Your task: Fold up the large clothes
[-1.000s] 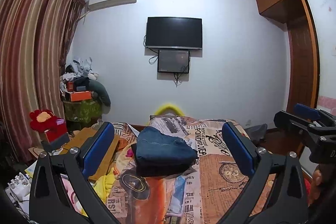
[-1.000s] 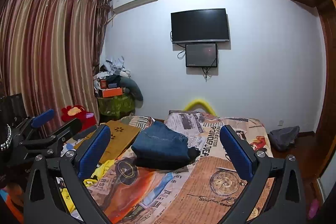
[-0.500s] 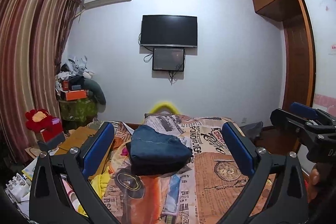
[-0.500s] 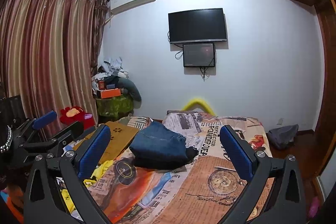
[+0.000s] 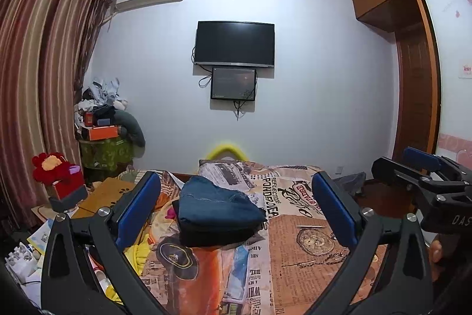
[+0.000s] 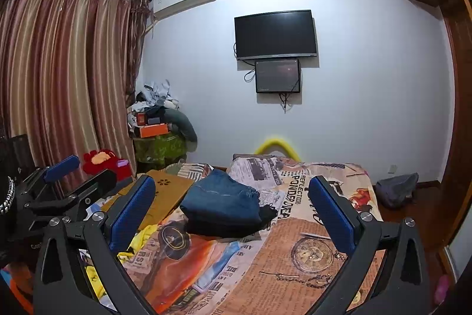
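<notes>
A folded pair of blue jeans (image 5: 218,201) lies on top of a folded dark garment (image 5: 215,232) in the middle of the bed; the right wrist view shows the same jeans (image 6: 224,197) and dark garment (image 6: 227,226). My left gripper (image 5: 235,179) is open and empty, held in the air short of the stack. My right gripper (image 6: 231,182) is open and empty too, at about the same distance. Each view catches the other tool at its edge: the right gripper (image 5: 419,167) and the left gripper (image 6: 65,176).
The bed has a newspaper-print cover (image 5: 309,241). A yellow cloth (image 5: 138,250) and a brown board (image 6: 168,191) lie at its left side. A cluttered green stand (image 5: 103,149) and a red plush toy (image 5: 50,167) stand by the curtains. A grey bag (image 6: 395,191) sits on the floor at the right.
Both views have drifted slightly, so the room sits a little further left in them. The stack on the bed has not moved and both grippers stay open.
</notes>
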`<action>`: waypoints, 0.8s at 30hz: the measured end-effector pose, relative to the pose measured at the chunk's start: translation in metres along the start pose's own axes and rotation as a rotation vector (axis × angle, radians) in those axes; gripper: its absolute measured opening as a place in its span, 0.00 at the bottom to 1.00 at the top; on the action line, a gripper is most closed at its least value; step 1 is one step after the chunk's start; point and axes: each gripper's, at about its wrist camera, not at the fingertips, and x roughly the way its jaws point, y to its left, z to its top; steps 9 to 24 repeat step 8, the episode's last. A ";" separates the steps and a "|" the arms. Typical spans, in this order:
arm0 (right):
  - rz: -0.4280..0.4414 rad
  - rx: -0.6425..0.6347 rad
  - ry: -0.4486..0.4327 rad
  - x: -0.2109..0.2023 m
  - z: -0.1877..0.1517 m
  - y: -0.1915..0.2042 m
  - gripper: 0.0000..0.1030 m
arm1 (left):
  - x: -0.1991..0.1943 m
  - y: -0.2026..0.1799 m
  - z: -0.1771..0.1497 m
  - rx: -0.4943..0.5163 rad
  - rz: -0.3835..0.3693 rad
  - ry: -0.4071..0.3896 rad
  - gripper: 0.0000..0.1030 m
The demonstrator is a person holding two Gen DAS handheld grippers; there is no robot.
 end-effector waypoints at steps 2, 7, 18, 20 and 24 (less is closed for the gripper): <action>-0.002 -0.003 0.001 0.000 0.000 0.001 1.00 | 0.001 0.000 -0.001 -0.001 0.001 0.003 0.99; -0.003 -0.009 0.005 0.001 -0.001 0.002 1.00 | 0.003 0.002 -0.003 -0.009 0.004 0.011 0.99; -0.003 -0.010 0.007 0.003 -0.001 0.002 1.00 | 0.004 0.003 -0.003 -0.011 0.006 0.014 1.00; -0.003 -0.010 0.007 0.003 -0.001 0.002 1.00 | 0.004 0.003 -0.003 -0.011 0.006 0.014 1.00; -0.003 -0.010 0.007 0.003 -0.001 0.002 1.00 | 0.004 0.003 -0.003 -0.011 0.006 0.014 1.00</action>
